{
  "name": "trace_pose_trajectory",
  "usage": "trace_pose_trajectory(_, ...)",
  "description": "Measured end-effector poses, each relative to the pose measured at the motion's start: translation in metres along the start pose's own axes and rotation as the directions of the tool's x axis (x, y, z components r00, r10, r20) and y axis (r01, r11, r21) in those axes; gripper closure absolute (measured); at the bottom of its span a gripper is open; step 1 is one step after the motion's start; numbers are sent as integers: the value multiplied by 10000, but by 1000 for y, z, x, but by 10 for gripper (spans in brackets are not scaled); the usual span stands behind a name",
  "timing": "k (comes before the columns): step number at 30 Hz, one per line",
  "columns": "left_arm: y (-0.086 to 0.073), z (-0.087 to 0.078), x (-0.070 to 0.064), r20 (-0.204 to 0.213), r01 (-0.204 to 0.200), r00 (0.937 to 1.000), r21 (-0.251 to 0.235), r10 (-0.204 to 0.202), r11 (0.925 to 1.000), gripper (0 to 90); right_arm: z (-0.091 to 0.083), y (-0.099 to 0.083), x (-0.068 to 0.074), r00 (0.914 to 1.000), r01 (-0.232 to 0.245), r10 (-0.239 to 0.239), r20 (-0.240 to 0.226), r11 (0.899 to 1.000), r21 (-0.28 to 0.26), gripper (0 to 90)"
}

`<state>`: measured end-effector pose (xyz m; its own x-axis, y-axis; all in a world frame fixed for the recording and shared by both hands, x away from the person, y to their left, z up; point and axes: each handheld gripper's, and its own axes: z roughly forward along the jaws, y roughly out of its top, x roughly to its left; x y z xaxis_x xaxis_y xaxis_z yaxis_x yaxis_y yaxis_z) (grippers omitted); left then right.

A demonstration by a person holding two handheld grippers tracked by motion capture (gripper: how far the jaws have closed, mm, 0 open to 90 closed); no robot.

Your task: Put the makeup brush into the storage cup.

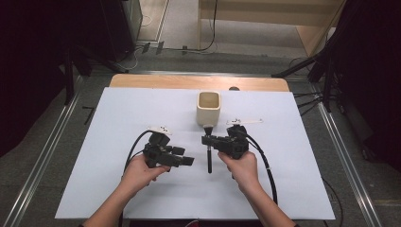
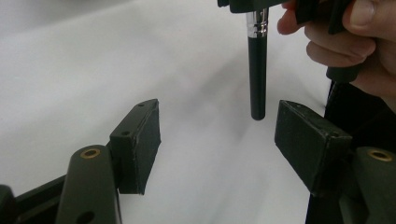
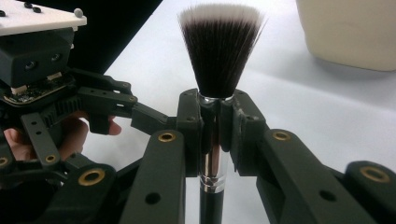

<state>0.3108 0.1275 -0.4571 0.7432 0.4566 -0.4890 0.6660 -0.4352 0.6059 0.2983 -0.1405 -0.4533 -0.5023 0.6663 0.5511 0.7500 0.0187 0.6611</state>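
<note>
The right gripper (image 3: 215, 135) is clamped on the chrome ferrule of a makeup brush (image 3: 219, 51) with fanned, white-tipped bristles. Its smooth black cylindrical handle hangs just ahead of the left gripper (image 2: 217, 140), whose jaws stand wide apart. A matte cream square cup (image 1: 208, 108) stands just beyond the right gripper.

- Setting: lab-style recording station, not a home.
- Evidence: table (image 1: 302, 198) covered by white sheet, black curtains (image 1: 33, 61) at both sides, metal floor rails (image 1: 347, 161), loose cables (image 1: 189, 47) beyond the far edge.
</note>
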Motion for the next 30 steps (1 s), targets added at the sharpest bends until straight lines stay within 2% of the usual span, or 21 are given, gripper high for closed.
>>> trace_pose_trajectory(2,-1,-2,1,-15,-85,10000,93,85,9999,318,0,0,0,10000,37,-37,-9,10000,14,781)
trace_pose_trajectory(5,-5,-7,2,-253,-376,9989,298,383,9988,318,-1,0,0,10000,88,-88,-26,10000,25,781)
trace_pose_trajectory(8,-6,-8,2,-347,-460,9983,317,471,9984,318,0,0,0,9999,107,-107,-48,9999,71,781)
trace_pose_trajectory(9,-7,-10,2,-455,-636,9968,381,653,9972,316,0,0,0,9999,136,-135,-67,9999,100,781)
trace_pose_trajectory(11,-7,-11,2,-461,-736,9961,404,754,9965,316,0,-1,0,9999,152,-151,-71,9998,94,781)
trace_pose_trajectory(15,-11,-15,1,-680,-1187,9902,460,1217,9919,311,-1,0,0,9998,157,-156,-103,9998,92,781)
trace_pose_trajectory(23,-16,-23,3,-1017,-1466,9833,492,1509,9880,303,-3,0,0,9997,224,-223,-128,9997,77,781)
trace_pose_trajectory(27,-19,-26,4,-1259,-1752,9755,533,1806,9831,300,-3,0,0,9996,216,-214,-160,9997,86,781)
trace_pose_trajectory(30,-21,-29,5,-1394,-1826,9721,548,1886,9817,299,-4,1,0,9996,223,-222,-160,9997,69,781)
